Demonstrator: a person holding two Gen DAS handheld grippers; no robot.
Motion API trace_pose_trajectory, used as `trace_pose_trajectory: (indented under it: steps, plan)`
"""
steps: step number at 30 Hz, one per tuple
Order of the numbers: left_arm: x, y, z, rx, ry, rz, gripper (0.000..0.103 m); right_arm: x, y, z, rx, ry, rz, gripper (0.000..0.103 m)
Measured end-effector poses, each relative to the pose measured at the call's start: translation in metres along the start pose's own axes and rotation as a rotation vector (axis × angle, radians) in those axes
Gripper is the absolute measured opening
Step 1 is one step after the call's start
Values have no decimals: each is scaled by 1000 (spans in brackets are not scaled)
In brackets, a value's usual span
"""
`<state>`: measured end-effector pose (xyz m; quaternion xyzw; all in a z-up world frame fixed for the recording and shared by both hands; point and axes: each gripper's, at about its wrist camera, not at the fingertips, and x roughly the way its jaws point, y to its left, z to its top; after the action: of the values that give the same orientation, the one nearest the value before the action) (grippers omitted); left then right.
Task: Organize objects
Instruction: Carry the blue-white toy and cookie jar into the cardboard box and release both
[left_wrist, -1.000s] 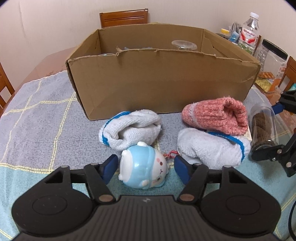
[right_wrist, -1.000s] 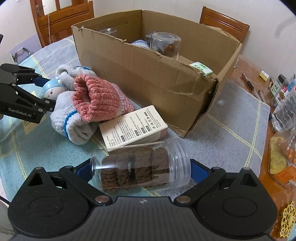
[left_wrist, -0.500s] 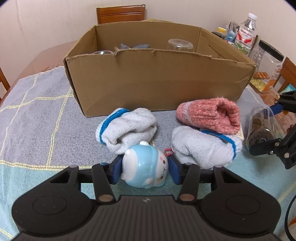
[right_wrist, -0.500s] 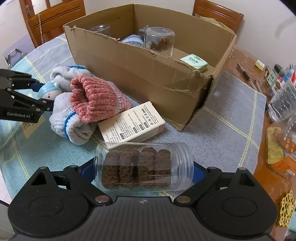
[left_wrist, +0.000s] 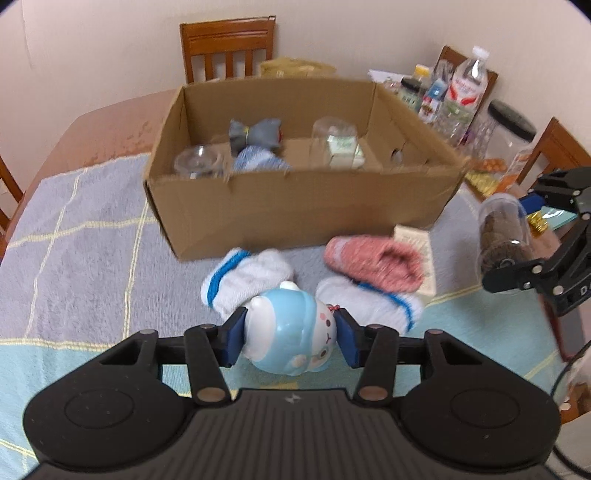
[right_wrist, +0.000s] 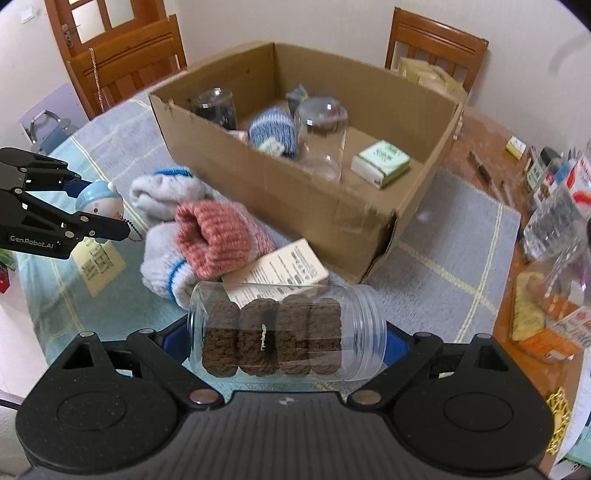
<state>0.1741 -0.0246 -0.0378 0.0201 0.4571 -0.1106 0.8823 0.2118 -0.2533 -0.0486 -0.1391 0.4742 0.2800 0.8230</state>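
Note:
My left gripper (left_wrist: 290, 338) is shut on a small blue and white figurine (left_wrist: 291, 334), held above the tablecloth; it also shows in the right wrist view as the figurine (right_wrist: 98, 199). My right gripper (right_wrist: 286, 332) is shut on a clear plastic jar (right_wrist: 284, 328) of brown rolls lying sideways between its pads, lifted off the cloth; in the left wrist view the jar (left_wrist: 504, 236) hangs at the right. An open cardboard box (left_wrist: 295, 206) stands beyond, holding jars, rolled socks and a small green carton. White socks (left_wrist: 247, 280), a pink sock (left_wrist: 373, 260) and a white carton (right_wrist: 280, 267) lie before it.
Bottles, jars and packets (left_wrist: 461, 99) crowd the bare table at the right of the box. Wooden chairs (left_wrist: 227, 48) stand round the table. A yellow paper tag (right_wrist: 98, 264) lies on the cloth near the left gripper. A checked cloth (left_wrist: 74, 258) covers the table.
The left jaws closed onto the figurine and lifted it off the cloth. The right gripper rose with the jar, and both views now look down into the box.

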Motion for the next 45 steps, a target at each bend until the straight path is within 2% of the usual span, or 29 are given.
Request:
trace_pose_trajectory:
  steps: [5, 10, 17, 30, 35, 36, 37, 38, 39, 40, 45]
  plan:
    - [-17, 0, 23, 15, -13, -39, 50, -21, -3, 14, 6, -23, 19, 98]
    - [-29, 1, 52, 45, -59, -66, 50, -36, -2, 29, 8, -62, 3, 98]
    - [-26, 6, 94, 75, -107, -58, 50, -43, -3, 59, -33, -111, -18, 98]
    - [18, 27, 159, 103, -117, -8, 50, -24, -26, 104, -68, -122, -37, 98]
    - [37, 34, 171, 100, -109, -2, 51, -12, -40, 121, -43, -124, -38, 98]
    - [41, 35, 173, 103, -112, 6, 52, -9, -42, 123, -40, -124, -41, 98]
    - [44, 35, 174, 112, -120, 28, 61, -7, -43, 126, -36, -125, -49, 98]
    - [48, 34, 174, 122, -117, 53, 84, -4, -44, 128, -32, -123, -58, 100]
    - [51, 34, 174, 127, -113, 80, 94, -2, -46, 130, -26, -126, -66, 102]
    - [54, 33, 173, 130, -123, 106, 98, -1, -47, 131, -18, -135, -74, 103]
    - [57, 35, 168, 122, -99, 98, 98, 3, -50, 133, -10, -130, -95, 103]
